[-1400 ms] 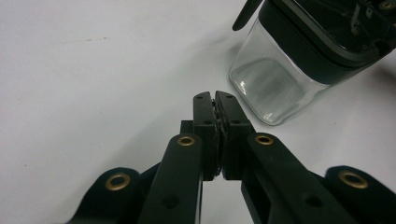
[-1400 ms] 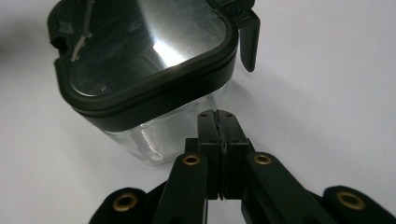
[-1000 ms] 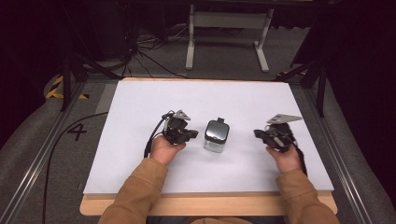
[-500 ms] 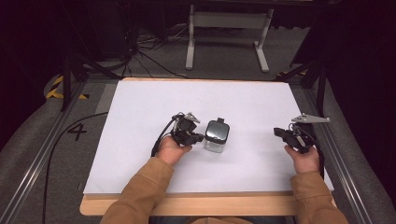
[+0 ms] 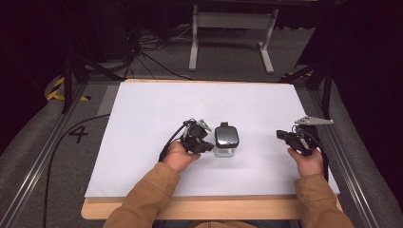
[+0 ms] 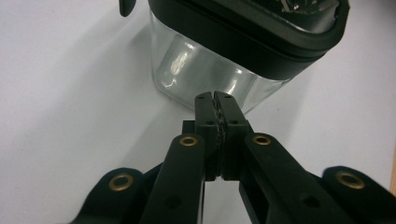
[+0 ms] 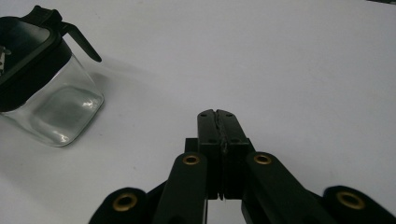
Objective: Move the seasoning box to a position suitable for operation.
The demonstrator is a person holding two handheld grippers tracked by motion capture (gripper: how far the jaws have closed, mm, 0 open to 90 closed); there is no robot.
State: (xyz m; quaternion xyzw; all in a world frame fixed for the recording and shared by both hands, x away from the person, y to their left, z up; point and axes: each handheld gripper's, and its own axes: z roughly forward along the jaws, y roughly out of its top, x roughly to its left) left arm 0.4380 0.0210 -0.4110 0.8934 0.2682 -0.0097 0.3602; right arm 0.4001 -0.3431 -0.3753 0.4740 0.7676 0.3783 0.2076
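Note:
A clear square glass container (image 5: 225,140) with a black clip-on lid stands near the middle of the white table (image 5: 157,104). My left gripper (image 5: 207,145) sits just left of it, jaws shut and empty, tips close to the glass wall. In the left gripper view the container (image 6: 205,70) looms right ahead of my closed left gripper (image 6: 215,96). My right gripper (image 5: 281,135) rests near the table's right edge, shut and empty, well apart from the container. The right gripper view has the container (image 7: 51,98) at far left and my right gripper (image 7: 216,113) over bare table.
A grey three-cornered plate (image 5: 313,121) tops the right gripper. A metal stand (image 5: 232,28) and cables lie on the floor beyond the table. A black rail (image 5: 43,156) runs along the left side. The wooden table edge (image 5: 190,209) is near the person.
The right gripper has moved away to the right, from beside the container to the table's right edge. The left gripper has shifted slightly right, closer to the container.

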